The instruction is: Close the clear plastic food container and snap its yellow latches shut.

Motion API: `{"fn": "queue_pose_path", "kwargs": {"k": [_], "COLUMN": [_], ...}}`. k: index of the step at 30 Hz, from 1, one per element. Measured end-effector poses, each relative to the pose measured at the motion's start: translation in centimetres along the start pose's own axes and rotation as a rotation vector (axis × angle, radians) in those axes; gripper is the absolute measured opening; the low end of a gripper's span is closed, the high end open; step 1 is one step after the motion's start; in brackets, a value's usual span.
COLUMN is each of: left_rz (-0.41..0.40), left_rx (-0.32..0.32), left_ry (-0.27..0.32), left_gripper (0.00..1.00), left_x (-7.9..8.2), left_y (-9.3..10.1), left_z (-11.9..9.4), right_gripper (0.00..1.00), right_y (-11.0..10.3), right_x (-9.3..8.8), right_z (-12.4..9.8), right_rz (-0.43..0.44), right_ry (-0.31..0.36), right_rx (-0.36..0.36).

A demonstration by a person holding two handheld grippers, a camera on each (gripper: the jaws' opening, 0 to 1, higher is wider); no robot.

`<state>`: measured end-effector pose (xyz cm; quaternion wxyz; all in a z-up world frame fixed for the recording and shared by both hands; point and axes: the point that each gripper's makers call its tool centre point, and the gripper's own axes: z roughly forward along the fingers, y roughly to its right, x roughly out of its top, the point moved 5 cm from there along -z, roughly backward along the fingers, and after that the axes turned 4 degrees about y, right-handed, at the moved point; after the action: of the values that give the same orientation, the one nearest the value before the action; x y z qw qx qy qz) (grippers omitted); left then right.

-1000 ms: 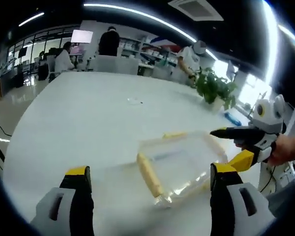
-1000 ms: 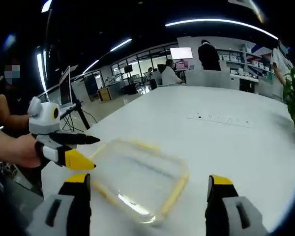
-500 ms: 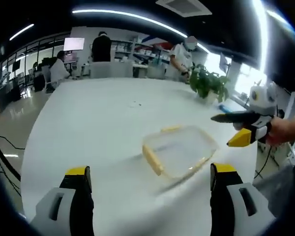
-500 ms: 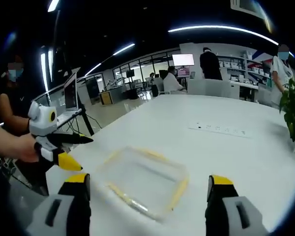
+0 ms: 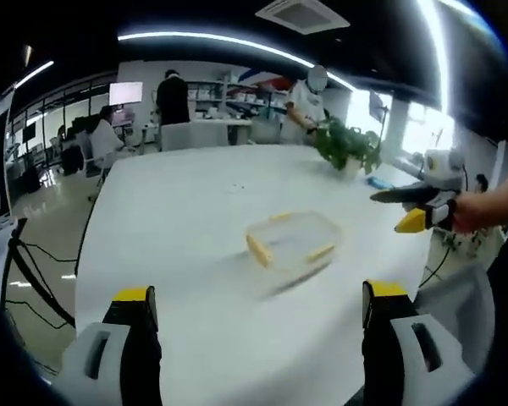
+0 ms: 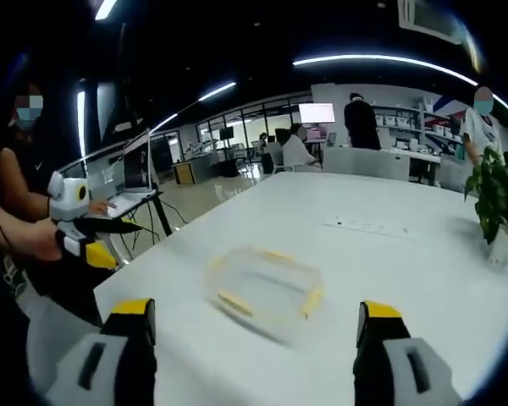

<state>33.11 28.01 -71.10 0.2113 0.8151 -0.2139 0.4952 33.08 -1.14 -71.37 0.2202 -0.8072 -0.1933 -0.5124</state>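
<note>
A clear plastic food container (image 5: pixel 292 242) with yellow latches lies flat on the white table (image 5: pixel 178 203), its lid on top. My left gripper (image 5: pixel 252 315) stands open well short of it, nothing between its jaws. The right gripper (image 5: pixel 406 207) shows at the right of the left gripper view, held in a hand off the table's edge. In the right gripper view the container (image 6: pixel 265 288) lies ahead of my open right gripper (image 6: pixel 249 320). The left gripper (image 6: pixel 93 241) shows at the left of that view, held in a hand.
A potted plant (image 5: pixel 347 145) stands at the table's far right side, seen again as a plant (image 6: pixel 495 203) beside a power strip (image 6: pixel 371 226). Several people stand or sit at the far end. A laptop (image 6: pixel 135 182) on a stand is left of the table.
Both views have pulled back from the container, which now looks smaller and farther off. The container lies where it was. Both grippers stay open.
</note>
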Motion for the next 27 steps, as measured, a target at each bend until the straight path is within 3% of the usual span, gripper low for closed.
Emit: {"fn": "queue_pose_path", "kwargs": {"k": [13, 27], "left_rz": [0.032, 0.032], "left_rx": [0.018, 0.063], "left_ry": [0.020, 0.022], "left_gripper": [0.99, 0.99], "left_x": [-1.8, -3.6], "left_y": [1.8, 1.5], "left_z": [-5.4, -8.0], "right_gripper": [1.00, 1.00], "right_y": [-0.9, -1.7], "right_x": [-2.1, -4.8], "right_z": [-5.6, -8.0], "right_rz": [-0.055, -0.135], "right_ry": [0.007, -0.028], "right_rx": [-0.055, -0.053]}}
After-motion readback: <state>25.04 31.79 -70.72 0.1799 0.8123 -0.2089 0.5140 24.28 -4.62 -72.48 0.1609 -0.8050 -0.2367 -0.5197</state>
